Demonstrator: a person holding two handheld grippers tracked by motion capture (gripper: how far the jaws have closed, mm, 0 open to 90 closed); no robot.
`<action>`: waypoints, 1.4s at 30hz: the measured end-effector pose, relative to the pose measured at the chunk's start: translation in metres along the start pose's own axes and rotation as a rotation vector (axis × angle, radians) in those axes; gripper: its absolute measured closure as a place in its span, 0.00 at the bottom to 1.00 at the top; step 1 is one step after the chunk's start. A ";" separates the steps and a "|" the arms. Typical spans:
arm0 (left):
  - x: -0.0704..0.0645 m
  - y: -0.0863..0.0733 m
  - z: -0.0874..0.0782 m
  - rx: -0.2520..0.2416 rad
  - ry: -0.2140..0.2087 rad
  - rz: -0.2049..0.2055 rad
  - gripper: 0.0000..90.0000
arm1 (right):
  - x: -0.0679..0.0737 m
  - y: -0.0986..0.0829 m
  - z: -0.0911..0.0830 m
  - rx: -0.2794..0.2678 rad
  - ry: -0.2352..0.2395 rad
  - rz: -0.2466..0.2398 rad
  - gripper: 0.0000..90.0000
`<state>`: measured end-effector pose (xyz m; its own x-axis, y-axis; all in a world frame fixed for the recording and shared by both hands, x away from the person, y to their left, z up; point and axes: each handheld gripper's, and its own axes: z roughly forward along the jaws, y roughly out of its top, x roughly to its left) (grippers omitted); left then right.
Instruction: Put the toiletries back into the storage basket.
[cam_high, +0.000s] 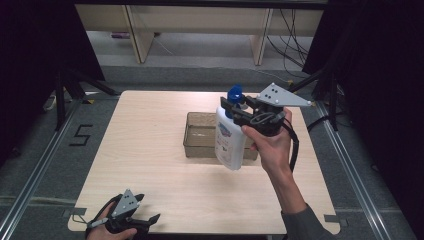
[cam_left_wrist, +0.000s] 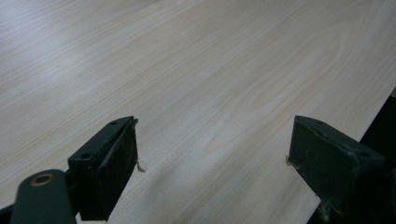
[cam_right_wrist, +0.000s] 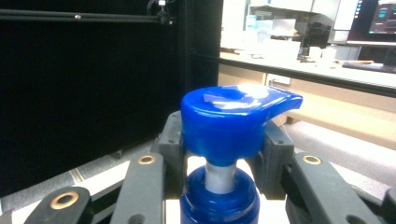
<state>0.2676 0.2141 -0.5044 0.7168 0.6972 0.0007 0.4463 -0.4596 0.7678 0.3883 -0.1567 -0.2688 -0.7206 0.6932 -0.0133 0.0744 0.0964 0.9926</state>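
Right gripper view: fingers (cam_right_wrist: 275, 154) clamp pump bottle (cam_right_wrist: 219, 196) neck; left gripper (cam_left_wrist: 212, 158) spread, empty.

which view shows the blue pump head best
The right gripper view: the pump head sits close and sharp between the right gripper's fingers, which close on the neck just below it. The high view shows it small atop the white bottle. The left gripper view looks at the table.

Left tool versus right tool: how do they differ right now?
The left tool stands open and holds nothing; the right tool is shut on the pump bottle at its neck. The left tool sits low at the table's near edge; the right tool is raised above the tray. Both are hand-held.
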 end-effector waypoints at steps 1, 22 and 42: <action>0.000 0.000 0.000 0.007 -0.002 0.004 0.17 | -0.002 0.001 0.000 0.001 0.000 0.015 0.68; -0.002 0.000 0.002 -0.020 -0.004 -0.032 0.17 | -0.055 0.012 0.002 0.005 -0.129 0.038 0.68; -0.002 0.000 0.002 -0.036 -0.005 -0.040 0.17 | -0.092 -0.004 0.023 0.034 -0.218 0.063 0.68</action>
<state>0.2669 0.2114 -0.5062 0.7016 0.7118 -0.0335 0.4552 -0.4115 0.7896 0.4702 -0.2044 -0.2744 -0.5477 0.8365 0.0190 0.1402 0.0693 0.9877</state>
